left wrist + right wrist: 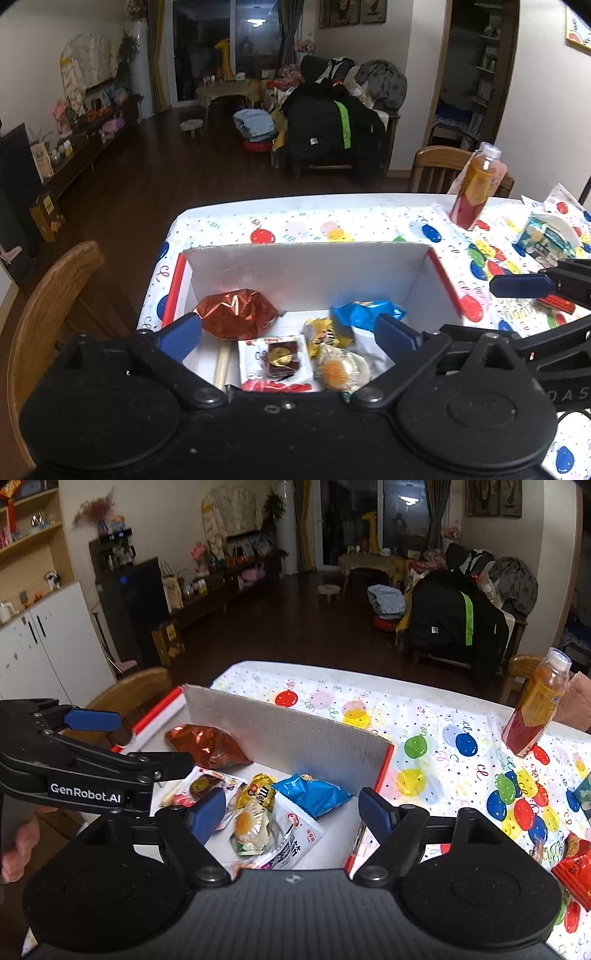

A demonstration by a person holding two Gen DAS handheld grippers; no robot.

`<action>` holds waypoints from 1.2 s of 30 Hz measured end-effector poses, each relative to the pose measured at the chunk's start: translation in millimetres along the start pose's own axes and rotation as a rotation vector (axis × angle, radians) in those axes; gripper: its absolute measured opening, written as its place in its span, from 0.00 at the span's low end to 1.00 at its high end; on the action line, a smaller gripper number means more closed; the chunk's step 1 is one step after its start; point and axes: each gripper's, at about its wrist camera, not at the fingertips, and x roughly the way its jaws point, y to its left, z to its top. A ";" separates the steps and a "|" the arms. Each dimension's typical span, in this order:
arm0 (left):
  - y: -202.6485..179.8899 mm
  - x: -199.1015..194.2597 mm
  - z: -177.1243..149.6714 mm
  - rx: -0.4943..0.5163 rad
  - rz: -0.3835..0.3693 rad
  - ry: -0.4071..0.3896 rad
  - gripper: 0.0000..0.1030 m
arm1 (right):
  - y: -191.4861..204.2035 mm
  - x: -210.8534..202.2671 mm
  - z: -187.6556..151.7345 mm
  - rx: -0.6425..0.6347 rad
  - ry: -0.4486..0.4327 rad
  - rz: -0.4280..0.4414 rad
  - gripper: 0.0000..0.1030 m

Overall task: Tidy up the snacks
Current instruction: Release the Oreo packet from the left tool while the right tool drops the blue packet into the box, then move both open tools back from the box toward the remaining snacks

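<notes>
The left gripper (288,332), fingers spread and empty, hangs over the white box (306,269), where 5 or so packets lie: a crinkly red foil bag (236,314) leftmost, light and slippery, best pinched at a seam. The right gripper (291,812), likewise spread and empty, hovers beside it; a red packet (574,864) waits on the table (424,709).

The right tongs (291,814) hang spread and empty over the snack box (295,731). A juice bottle (535,705) stands at two o'clock on the bench (424,716).

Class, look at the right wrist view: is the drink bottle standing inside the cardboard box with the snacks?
No: the bottle stands on the balloon-print tablecloth, well away from the box holding the snacks.
</notes>
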 end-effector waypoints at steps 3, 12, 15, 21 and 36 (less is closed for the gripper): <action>-8.4 -10.2 -1.8 0.005 -0.013 -0.021 0.99 | -5.6 -14.9 -5.0 0.019 -0.017 0.014 0.80; -47.6 -29.8 -6.7 0.041 -0.010 -0.072 0.99 | -29.9 -56.6 -25.3 0.046 -0.061 0.044 0.86; -61.8 -34.3 -7.6 0.043 -0.021 -0.081 0.99 | -43.3 -69.6 -32.0 0.062 -0.078 0.047 0.88; -95.9 -42.0 -11.2 0.040 -0.053 -0.094 0.99 | -77.6 -90.5 -48.2 0.120 -0.097 0.049 0.88; -200.2 -15.4 -13.1 0.060 -0.139 -0.072 0.99 | -183.3 -121.8 -102.1 0.140 -0.077 -0.050 0.88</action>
